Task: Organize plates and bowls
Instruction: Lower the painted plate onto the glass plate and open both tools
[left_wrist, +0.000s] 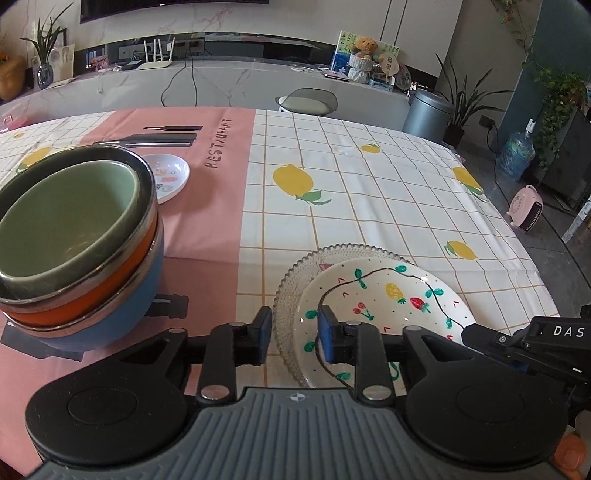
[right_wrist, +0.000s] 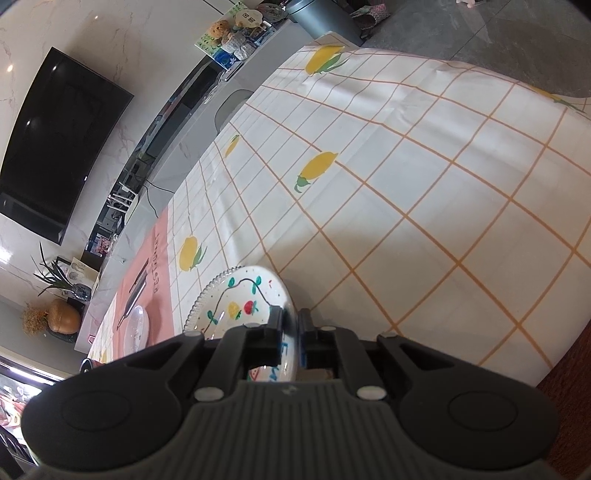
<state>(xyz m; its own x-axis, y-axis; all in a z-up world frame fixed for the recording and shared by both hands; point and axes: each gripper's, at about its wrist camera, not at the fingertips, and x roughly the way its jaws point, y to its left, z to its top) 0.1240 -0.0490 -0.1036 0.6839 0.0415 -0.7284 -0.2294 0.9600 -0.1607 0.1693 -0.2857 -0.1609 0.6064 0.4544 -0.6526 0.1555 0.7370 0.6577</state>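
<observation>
My right claw (right_wrist: 290, 328) is clamped on the rim of the painted fruit plate (left_wrist: 384, 295), which lies on the clear glass plate (left_wrist: 295, 280) on the table (left_wrist: 369, 184). My left claw (left_wrist: 294, 334) stands open, empty, beside 3 stacked bowls (left_wrist: 74, 236).

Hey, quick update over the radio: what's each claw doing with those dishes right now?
Left gripper open, nothing held. Right gripper shut on painted plate rim, plate over glass plate. Bowl stack stands to the left, not in the way.
</observation>
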